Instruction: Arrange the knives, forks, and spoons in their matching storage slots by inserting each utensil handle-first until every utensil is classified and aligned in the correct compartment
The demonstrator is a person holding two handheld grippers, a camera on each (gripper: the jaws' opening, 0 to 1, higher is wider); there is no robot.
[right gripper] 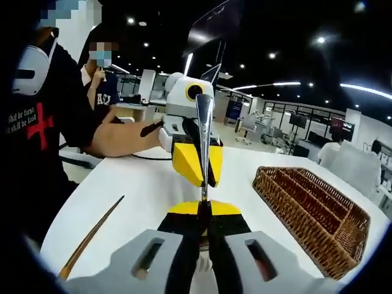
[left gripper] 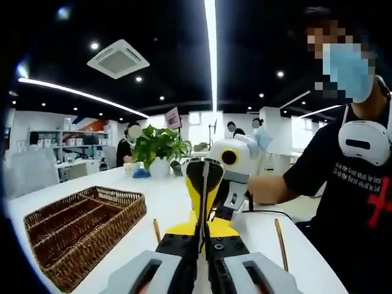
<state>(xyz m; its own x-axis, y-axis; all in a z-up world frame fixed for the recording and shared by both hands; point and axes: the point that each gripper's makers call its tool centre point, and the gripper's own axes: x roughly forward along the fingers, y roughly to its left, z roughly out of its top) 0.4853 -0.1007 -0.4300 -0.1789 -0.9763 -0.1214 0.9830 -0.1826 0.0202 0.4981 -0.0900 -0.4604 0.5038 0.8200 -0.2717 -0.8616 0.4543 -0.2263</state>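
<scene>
My left gripper (left gripper: 203, 231) is shut on a thin metal utensil (left gripper: 204, 190) that rises edge-on from its yellow-tipped jaws. My right gripper (right gripper: 203, 211) is shut on a flat metal utensil handle (right gripper: 204, 131) with a rounded end pointing up. The two grippers face each other closely: the right gripper (left gripper: 206, 184) stands just behind the utensil in the left gripper view, the left gripper (right gripper: 197, 164) likewise in the right gripper view. Whether both grip one utensil I cannot tell. The wicker slotted tray (left gripper: 73, 236) (right gripper: 318, 211) lies on the white table beside them.
Thin wooden sticks (left gripper: 281, 245) (left gripper: 157, 231) (right gripper: 92, 236) lie on the table (left gripper: 165, 202) near the grippers. A potted plant (left gripper: 159, 147) stands at the far end. The person in a black shirt (left gripper: 358, 190) (right gripper: 37, 135) stands close at the table's side.
</scene>
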